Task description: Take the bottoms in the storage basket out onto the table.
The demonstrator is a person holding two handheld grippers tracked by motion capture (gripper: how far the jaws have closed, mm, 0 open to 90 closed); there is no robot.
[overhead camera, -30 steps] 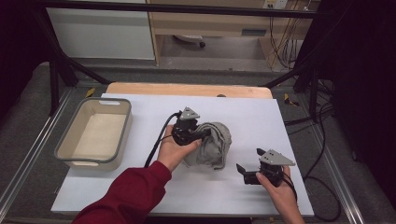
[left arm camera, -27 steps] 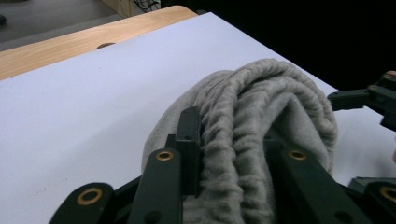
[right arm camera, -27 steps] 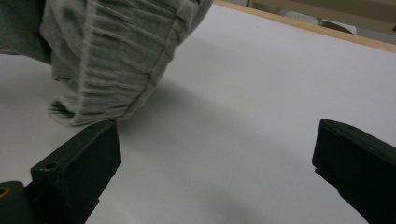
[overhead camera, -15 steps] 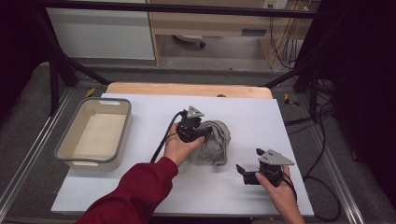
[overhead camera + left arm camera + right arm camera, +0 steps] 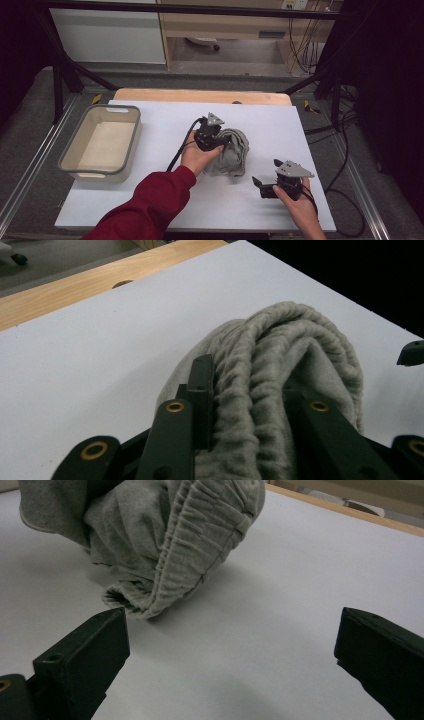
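We kept the left gripper (image 5: 216,141) clamped on the bunched grey cloth (image 5: 232,152), which lay on the white table (image 5: 150,130) just ahead of our right gripper (image 5: 265,186), whose jaws stood wide apart, near its elastic hem.

We found the surface (image 5: 150,200) bare between the bin (image 5: 100,147) and the bunched cloth (image 5: 232,152); the cloth blocked the right tongs' (image 5: 261,186) forward path.
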